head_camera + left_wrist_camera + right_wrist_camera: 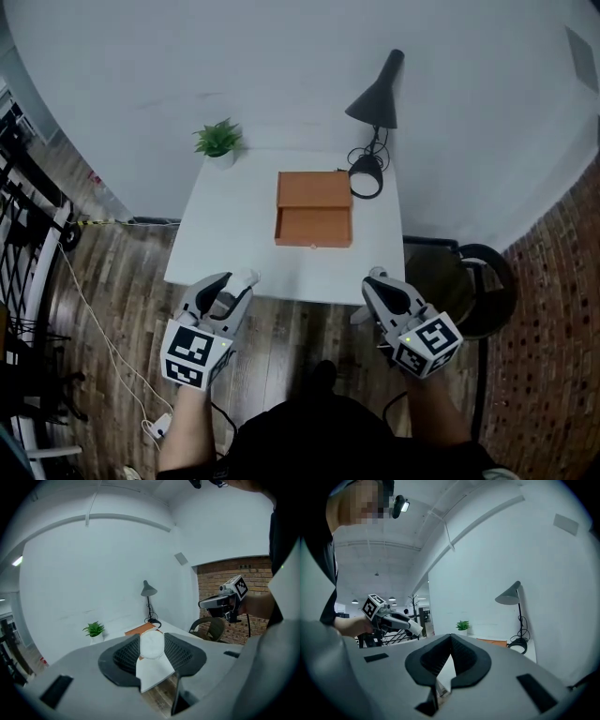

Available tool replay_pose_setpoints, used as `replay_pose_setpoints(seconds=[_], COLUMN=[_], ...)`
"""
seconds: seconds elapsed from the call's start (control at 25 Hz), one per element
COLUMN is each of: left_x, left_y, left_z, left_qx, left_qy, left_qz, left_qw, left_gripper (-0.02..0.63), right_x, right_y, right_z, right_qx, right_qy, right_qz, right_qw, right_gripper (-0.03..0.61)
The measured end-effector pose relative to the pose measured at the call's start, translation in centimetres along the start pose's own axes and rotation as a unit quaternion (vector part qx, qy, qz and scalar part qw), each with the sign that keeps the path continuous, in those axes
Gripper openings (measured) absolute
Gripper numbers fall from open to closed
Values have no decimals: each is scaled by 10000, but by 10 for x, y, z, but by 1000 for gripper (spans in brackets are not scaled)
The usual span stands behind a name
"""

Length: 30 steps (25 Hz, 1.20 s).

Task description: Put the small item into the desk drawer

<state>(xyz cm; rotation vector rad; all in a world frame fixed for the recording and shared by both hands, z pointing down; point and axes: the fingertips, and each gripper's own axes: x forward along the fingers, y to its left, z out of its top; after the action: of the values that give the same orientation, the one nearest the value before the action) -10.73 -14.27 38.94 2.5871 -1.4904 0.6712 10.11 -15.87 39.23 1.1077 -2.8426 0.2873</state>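
A small brown wooden drawer box (314,192) stands on the white desk (230,239), with its drawer (313,227) pulled open toward me. My left gripper (240,281) hovers at the desk's near left edge, shut on a small white round item (151,645). The same box shows far beyond the jaws in the left gripper view (140,629). My right gripper (376,278) is held off the desk's near right corner, its jaws shut with nothing between them (450,641). Both grippers are well short of the drawer.
A potted plant (217,141) sits at the desk's back left corner and a dark lamp (378,94) with its coiled cable at the back right. A dark chair (480,279) stands right of the desk, a black rack (21,234) at the far left.
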Motion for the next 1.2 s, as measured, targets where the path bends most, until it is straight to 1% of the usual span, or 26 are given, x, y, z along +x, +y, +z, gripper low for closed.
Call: replay_pose_setpoints(seconds=[0.24, 0.4, 0.56, 0.72, 0.96, 1.2], left_x=[33, 44, 54, 70, 102, 131], left_y=[0, 1, 9, 27, 63, 92], left_z=[19, 21, 14, 11, 21, 19], left_qx=[128, 136, 79, 15, 83, 48], left_qy=[93, 132, 183, 101, -88, -161], left_qz=[92, 113, 71, -35, -248, -583], left_qw=[9998, 9998, 9998, 9999, 9996, 9982], left_gripper=[167, 167, 167, 167, 167, 167], right_x=[6, 13, 24, 39, 71, 119], right_y=[-40, -48, -51, -61, -79, -80], right_z=[-4, -9, -11, -7, 13, 22], right_qx=[166, 233, 214, 174, 53, 37], right_qy=[40, 128, 240, 277, 265, 314], right_qz=[43, 122, 151, 7, -284, -335], right_qw=[9998, 9996, 9994, 9995, 9992, 9989], right_gripper=[3, 3, 3, 3, 3, 3])
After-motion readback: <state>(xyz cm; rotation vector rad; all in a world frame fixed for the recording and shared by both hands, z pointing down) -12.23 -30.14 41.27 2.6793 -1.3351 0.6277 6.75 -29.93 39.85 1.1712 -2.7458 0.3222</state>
